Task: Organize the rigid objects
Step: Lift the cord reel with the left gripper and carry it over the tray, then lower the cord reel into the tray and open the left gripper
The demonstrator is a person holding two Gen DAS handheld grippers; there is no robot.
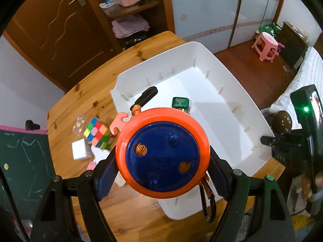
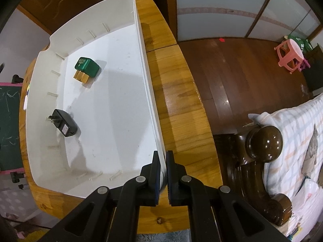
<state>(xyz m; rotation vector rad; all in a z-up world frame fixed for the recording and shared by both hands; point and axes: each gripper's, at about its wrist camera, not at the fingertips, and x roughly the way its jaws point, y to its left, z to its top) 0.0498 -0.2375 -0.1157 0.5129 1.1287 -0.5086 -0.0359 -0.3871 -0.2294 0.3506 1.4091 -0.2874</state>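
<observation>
My left gripper [image 1: 162, 161] is shut on a round orange and blue cord reel [image 1: 161, 153] with a carabiner [image 1: 210, 203] hanging from it, held above the near-left corner of the white bin [image 1: 250, 100]. In the bin lie a black plug adapter [image 2: 64, 125] and a green and gold box [image 2: 86, 69]; both also show in the left wrist view, the adapter [image 1: 145, 97] and the box [image 1: 180, 103]. My right gripper [image 2: 163, 162] is shut on the bin's right rim [image 2: 150, 92].
On the wooden table [image 1: 80, 100] left of the bin lie a Rubik's cube [image 1: 99, 134], a clear die box [image 1: 79, 124] and a white block [image 1: 80, 148]. A bed with a dark wooden post [image 2: 264, 143] stands right of the table. A pink stool [image 2: 289, 54] stands on the floor.
</observation>
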